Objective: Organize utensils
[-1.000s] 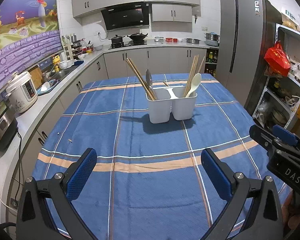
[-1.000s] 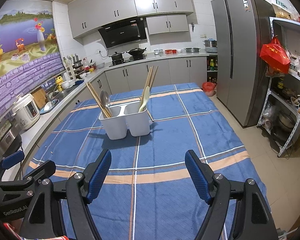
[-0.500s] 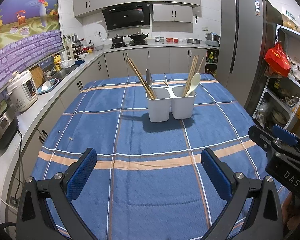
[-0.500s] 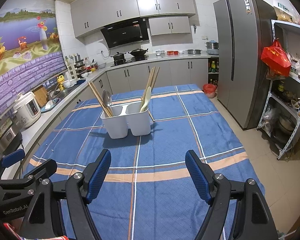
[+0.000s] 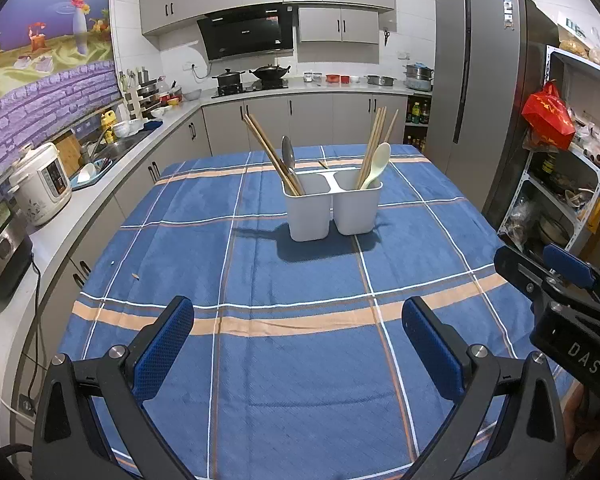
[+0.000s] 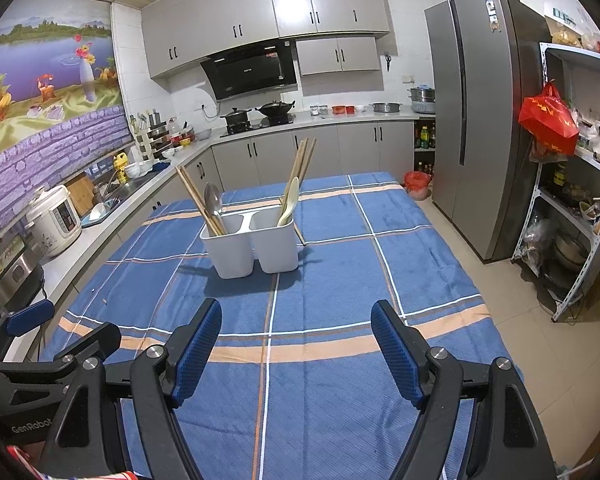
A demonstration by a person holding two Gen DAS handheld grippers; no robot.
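A white two-compartment utensil holder (image 5: 332, 210) (image 6: 250, 244) stands on the blue checked tablecloth (image 5: 300, 340) (image 6: 332, 280). Its left compartment holds wooden chopsticks (image 5: 270, 152) (image 6: 196, 198) and a metal spoon (image 5: 288, 152) (image 6: 212, 198). The right compartment holds more chopsticks (image 5: 374, 140) (image 6: 302, 164) and a pale plastic spoon (image 5: 378, 164) (image 6: 291, 200). My left gripper (image 5: 298, 340) hangs open and empty over the near cloth. My right gripper (image 6: 296, 340) is open and empty too, well short of the holder, and it shows at the right edge of the left wrist view (image 5: 556, 276).
A counter (image 5: 60, 216) with a rice cooker (image 5: 42, 184) and sink runs along the left. The fridge (image 6: 484, 120) and a metal shelf rack (image 6: 572, 184) with a red bag (image 6: 548, 114) stand right of the table. One loose chopstick (image 6: 298, 232) lies behind the holder.
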